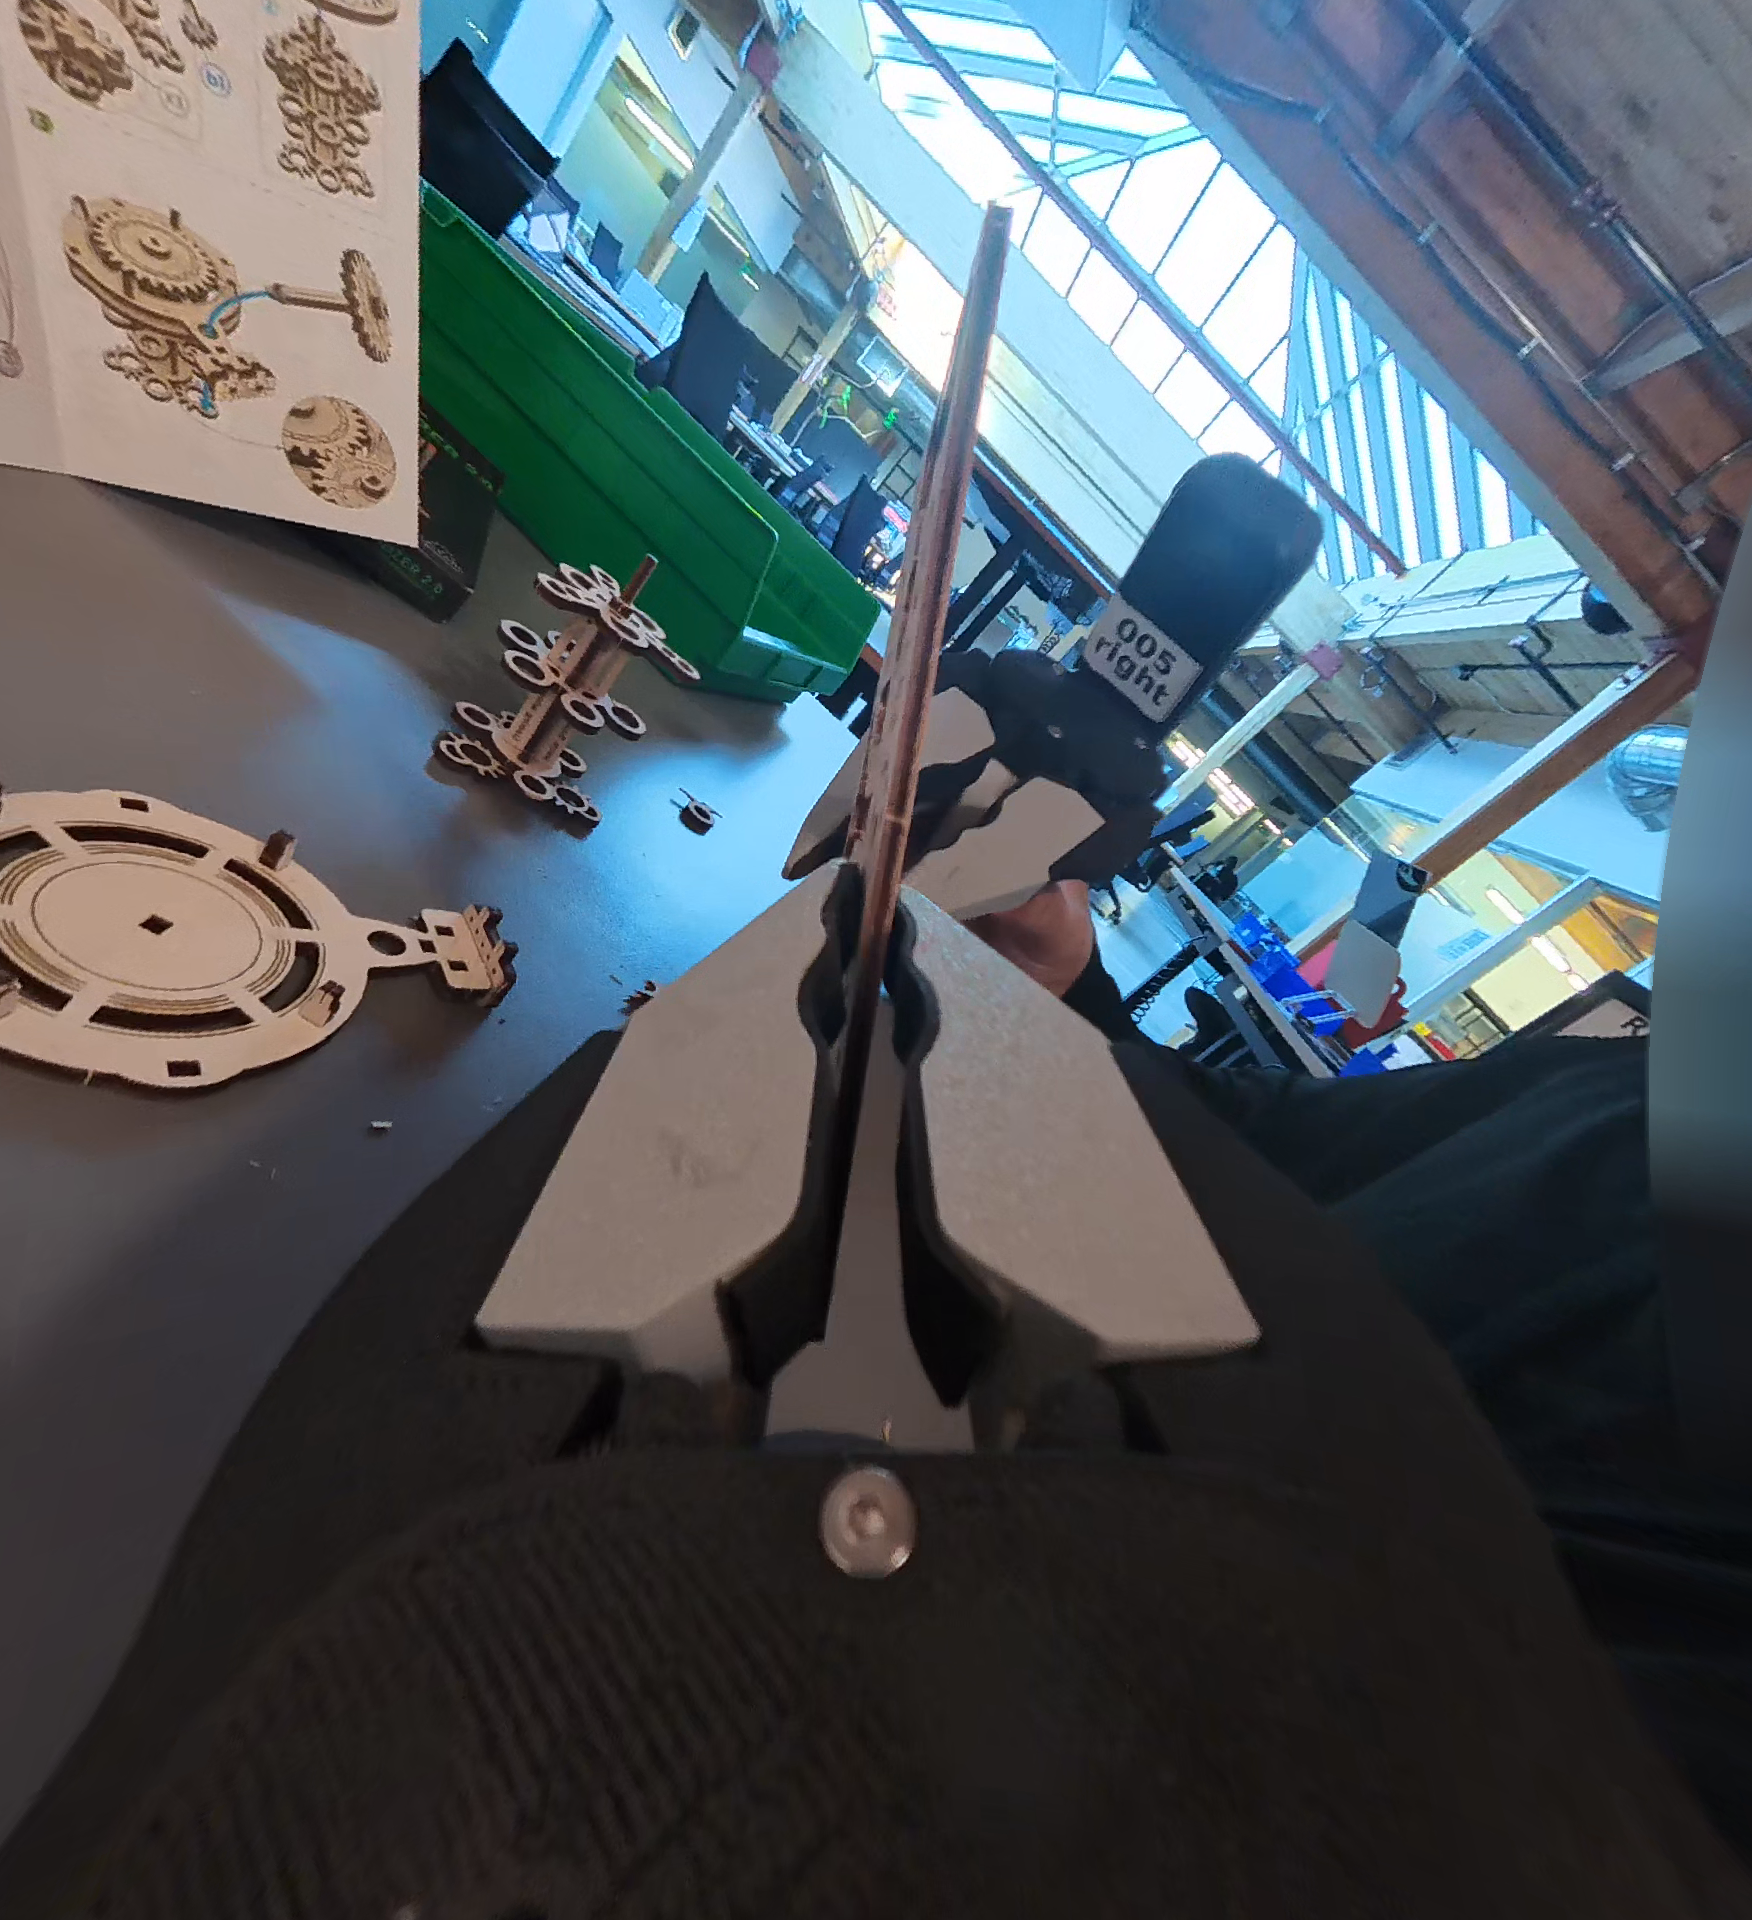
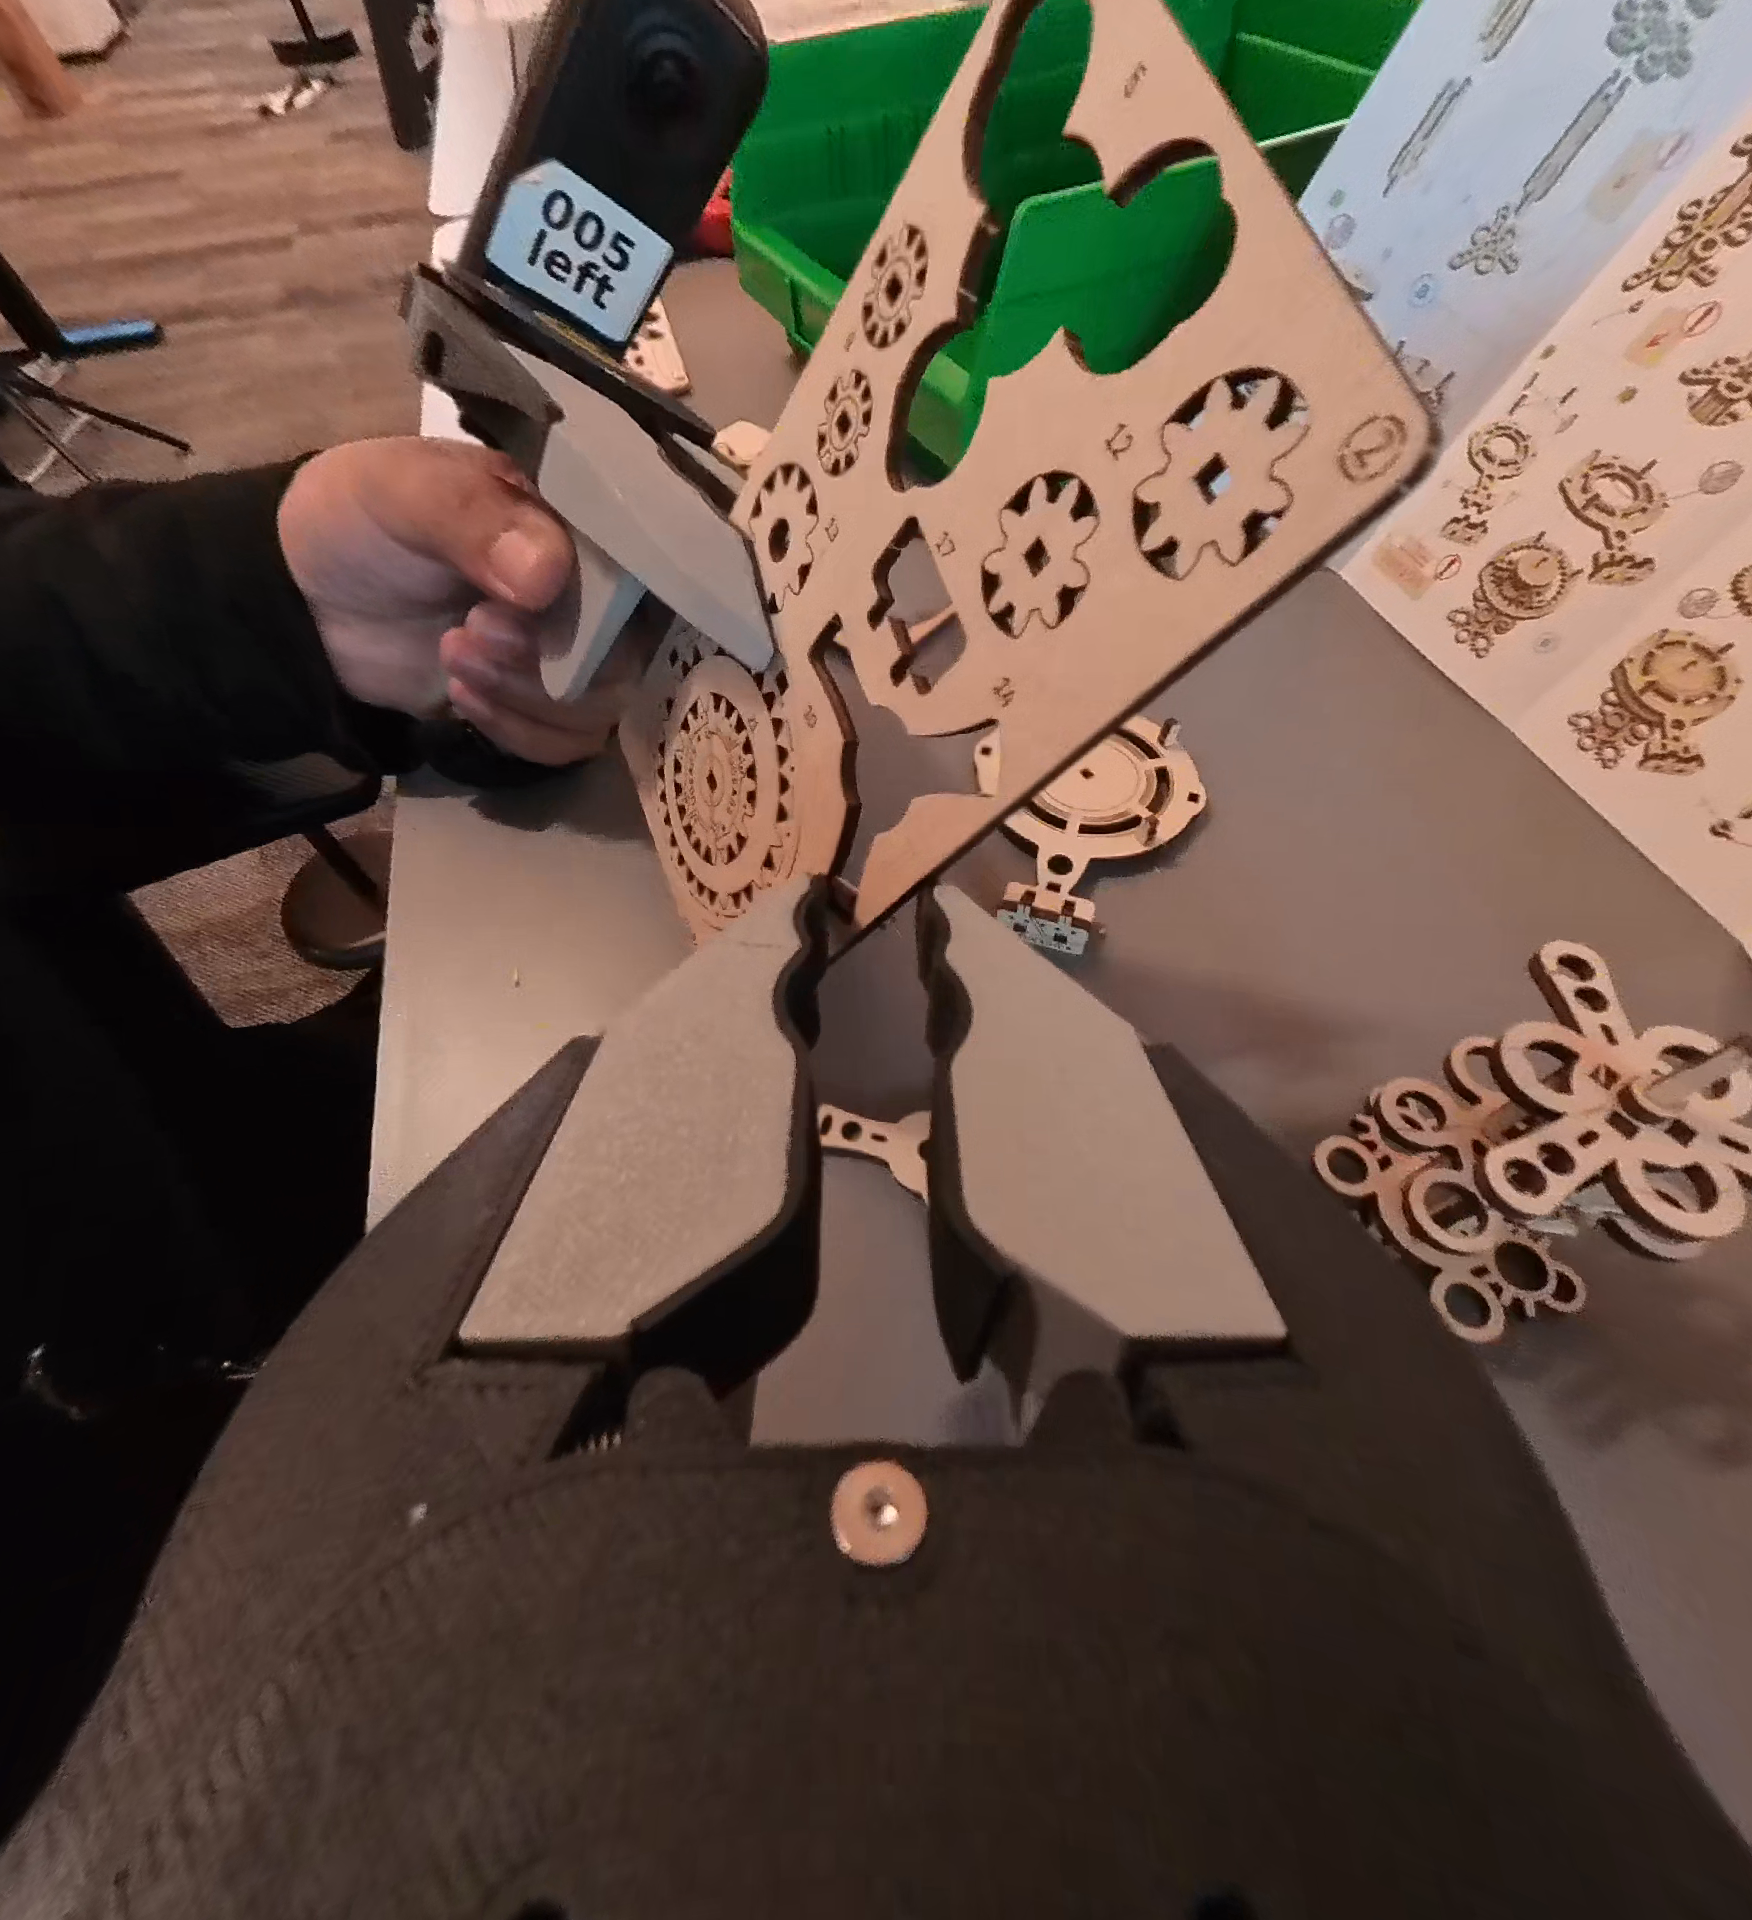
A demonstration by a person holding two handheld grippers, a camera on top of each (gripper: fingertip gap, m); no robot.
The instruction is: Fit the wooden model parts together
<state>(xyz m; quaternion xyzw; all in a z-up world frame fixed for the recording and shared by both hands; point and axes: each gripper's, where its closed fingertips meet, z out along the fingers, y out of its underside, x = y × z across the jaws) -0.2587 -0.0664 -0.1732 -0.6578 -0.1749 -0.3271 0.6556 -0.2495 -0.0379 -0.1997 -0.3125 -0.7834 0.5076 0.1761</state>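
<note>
The left gripper (image 1: 867, 914) has its fingers pressed shut on the lower edge of a thin wooden parts sheet (image 2: 1048, 436), which it holds up above the desk (image 2: 1371, 831); in the left wrist view the sheet shows edge-on, in the right wrist view it shows broadside, with small gears still uncut in it and several empty cut-outs; the right gripper (image 2: 867, 935) is at the sheet's bottom corner with its fingers parted, the corner lying in the gap between the tips, though whether it touches them I cannot tell; a round wooden base plate (image 1: 124, 935) lies flat on the desk; near it stands a stacked ring assembly (image 1: 565, 696) on a spindle; a sheet of round gear parts (image 2: 721, 790) lies flat beneath the held sheet; an instruction sheet (image 1: 165, 229) stands propped at the desk's edge, beside a green bin (image 1: 623, 457).
</note>
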